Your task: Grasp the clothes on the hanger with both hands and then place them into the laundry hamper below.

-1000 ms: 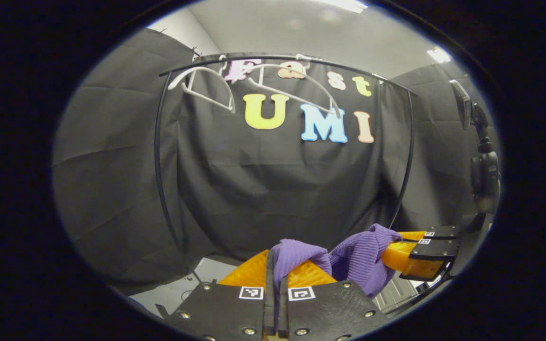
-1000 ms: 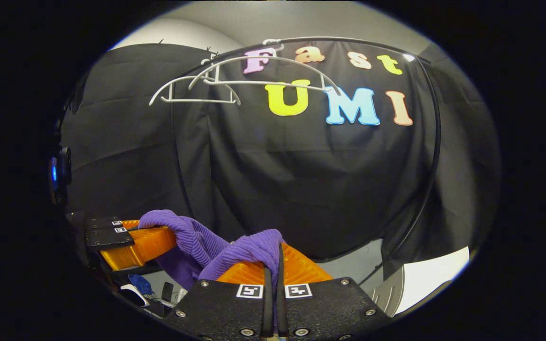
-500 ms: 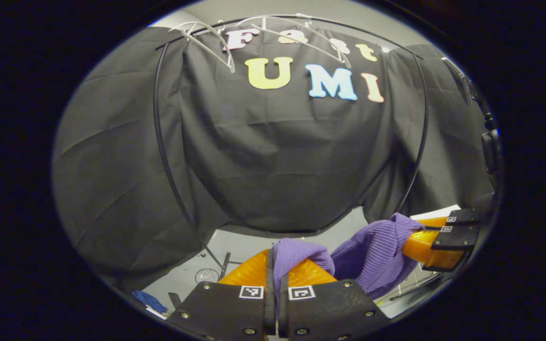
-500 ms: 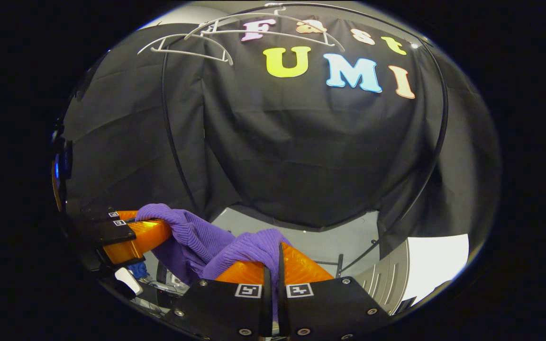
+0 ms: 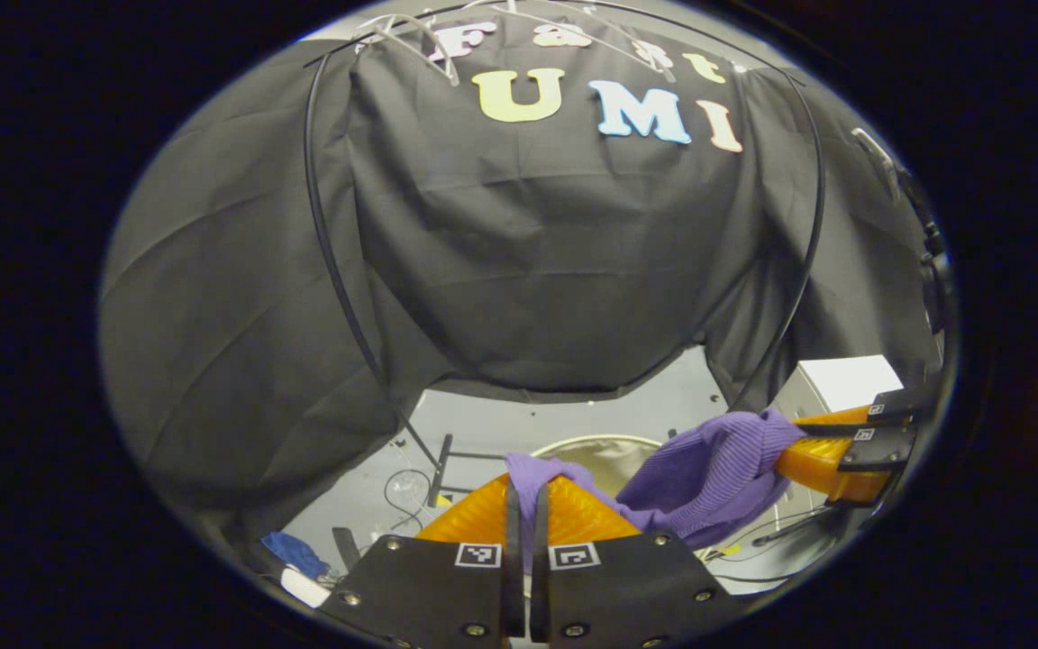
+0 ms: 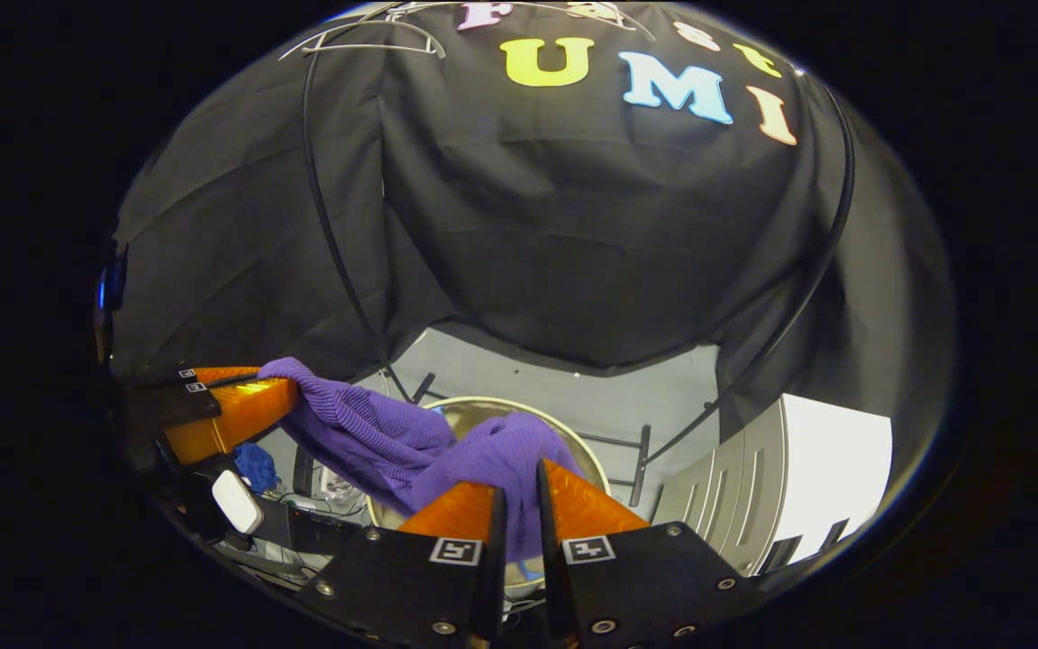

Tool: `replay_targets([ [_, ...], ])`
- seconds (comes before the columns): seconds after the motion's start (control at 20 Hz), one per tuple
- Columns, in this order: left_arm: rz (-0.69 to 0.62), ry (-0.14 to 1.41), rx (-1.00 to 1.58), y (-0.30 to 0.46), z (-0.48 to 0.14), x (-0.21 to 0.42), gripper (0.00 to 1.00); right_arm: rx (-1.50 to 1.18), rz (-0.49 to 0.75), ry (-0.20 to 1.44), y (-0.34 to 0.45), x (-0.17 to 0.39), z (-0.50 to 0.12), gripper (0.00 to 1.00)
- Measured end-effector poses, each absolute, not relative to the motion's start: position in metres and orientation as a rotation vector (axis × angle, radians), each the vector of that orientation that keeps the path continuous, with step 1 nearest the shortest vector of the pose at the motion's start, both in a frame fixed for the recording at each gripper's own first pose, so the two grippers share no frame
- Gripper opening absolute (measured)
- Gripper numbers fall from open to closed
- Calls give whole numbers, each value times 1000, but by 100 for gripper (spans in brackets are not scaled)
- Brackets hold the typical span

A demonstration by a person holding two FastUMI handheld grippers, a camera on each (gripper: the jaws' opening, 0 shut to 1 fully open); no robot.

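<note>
purple knit clothes (image 6: 393,442) hang stretched between both grippers above the round laundry hamper (image 6: 492,407) on the floor. left gripper (image 5: 526,491) has its fingers clenched on one end of the fabric; right gripper (image 6: 519,478) pinches the other end. white hangers (image 5: 411,27) hang bare on the rail above.

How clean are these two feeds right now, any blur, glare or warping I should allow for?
Left gripper view: sharp, the purple garment evenly lit; fisheye bows the rack's black poles. Right gripper view: the garment's ribbing crisp, the hamper rim catches a mild sheen, the white panel at right is blown out.
</note>
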State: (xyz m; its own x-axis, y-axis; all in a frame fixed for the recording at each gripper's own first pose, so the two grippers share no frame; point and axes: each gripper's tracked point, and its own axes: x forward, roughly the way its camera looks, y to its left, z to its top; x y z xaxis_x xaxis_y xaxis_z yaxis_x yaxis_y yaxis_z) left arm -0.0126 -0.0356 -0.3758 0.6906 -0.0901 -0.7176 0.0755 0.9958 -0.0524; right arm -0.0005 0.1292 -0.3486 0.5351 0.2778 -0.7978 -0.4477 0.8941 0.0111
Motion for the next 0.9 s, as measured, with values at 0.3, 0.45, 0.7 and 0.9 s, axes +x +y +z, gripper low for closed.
replay_targets([
  [0.3,-72,742,10,-16,-355,-19,100,-161,401,864,122,-9,-334,90],
  [0.45,-63,691,21,-2,-331,-14,95,-127,366,823,119,-4,-318,95],
  [0.7,-63,566,12,14,-267,-1,94,-47,331,702,115,7,-261,94],
  [0.9,-57,431,13,21,-199,12,98,-3,309,570,101,20,-201,94],
])
